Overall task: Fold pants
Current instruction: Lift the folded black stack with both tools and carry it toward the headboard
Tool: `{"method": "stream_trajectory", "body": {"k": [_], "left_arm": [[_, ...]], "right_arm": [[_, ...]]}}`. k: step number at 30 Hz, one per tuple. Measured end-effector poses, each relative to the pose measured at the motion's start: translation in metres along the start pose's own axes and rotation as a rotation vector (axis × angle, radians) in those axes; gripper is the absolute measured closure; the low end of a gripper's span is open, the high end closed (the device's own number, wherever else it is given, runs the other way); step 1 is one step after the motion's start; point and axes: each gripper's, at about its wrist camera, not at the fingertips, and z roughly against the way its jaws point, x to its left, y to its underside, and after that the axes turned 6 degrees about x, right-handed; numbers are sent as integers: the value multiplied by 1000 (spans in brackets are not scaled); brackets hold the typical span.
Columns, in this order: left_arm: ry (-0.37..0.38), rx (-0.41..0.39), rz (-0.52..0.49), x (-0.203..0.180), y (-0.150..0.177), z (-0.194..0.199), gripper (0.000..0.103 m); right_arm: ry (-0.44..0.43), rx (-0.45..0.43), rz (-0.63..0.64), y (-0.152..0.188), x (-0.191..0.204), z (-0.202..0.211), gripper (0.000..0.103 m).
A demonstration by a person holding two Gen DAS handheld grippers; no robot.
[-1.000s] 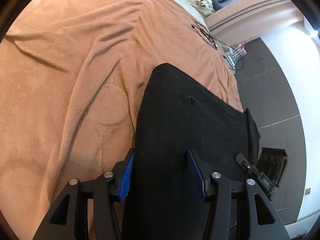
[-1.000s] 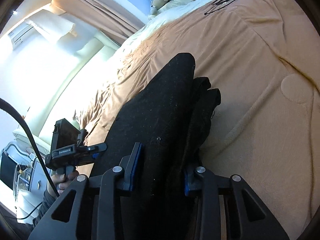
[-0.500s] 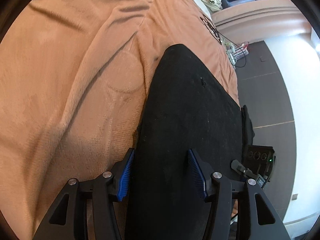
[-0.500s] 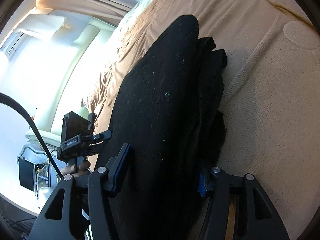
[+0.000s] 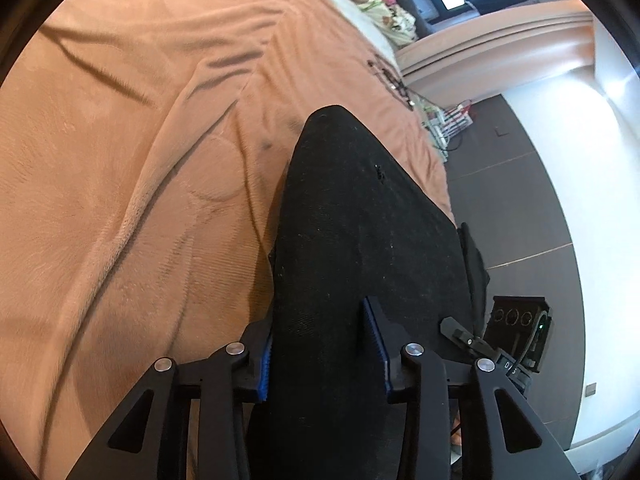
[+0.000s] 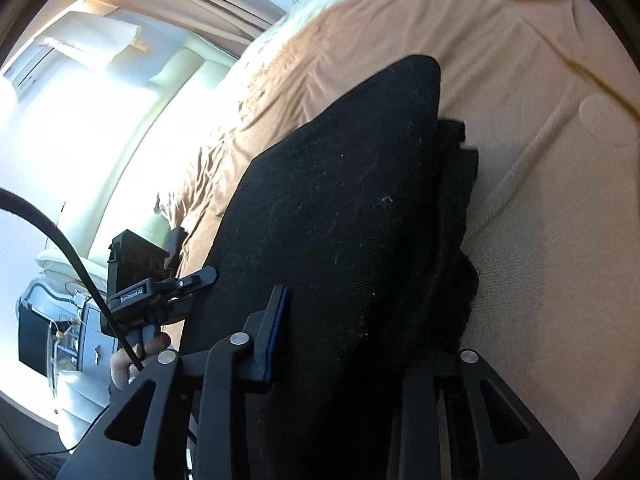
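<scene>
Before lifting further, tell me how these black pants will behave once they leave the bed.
The black pants will probably flop: folded layers fan apart at one edge in the right wrist view, so loose ends may sag between the two grips. They look thick and napped, so likely not slippery. The plush blanket may drag on them.

The black pants [image 5: 360, 248] lie folded into a thick, layered slab on the tan bed cover. Lint flecks the fabric. Stacked folded edges [image 6: 456, 184] show along one side.
</scene>
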Motion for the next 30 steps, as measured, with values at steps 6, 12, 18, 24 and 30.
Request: {"method": "stream_trajectory", "body": {"k": [6,12,18,24,30], "left_arm": [[31,-51,-29,-18,14,25,66],[37,-95,-58,-38,30,49,66],[35,-134,-83,-54,47,72,66],[38,-171,-106,-67,64,95,66],[40,-209,-119,-74,76,120,66]], "right_arm": [[-14,-43,39,11,22,9,77],[-20,-69,75,25,41,19,78],[-26,-85,112,40,59,27,78],[-20,-96,141,48,70,37,78],[-34,-104,189,50,81,41,78]]}}
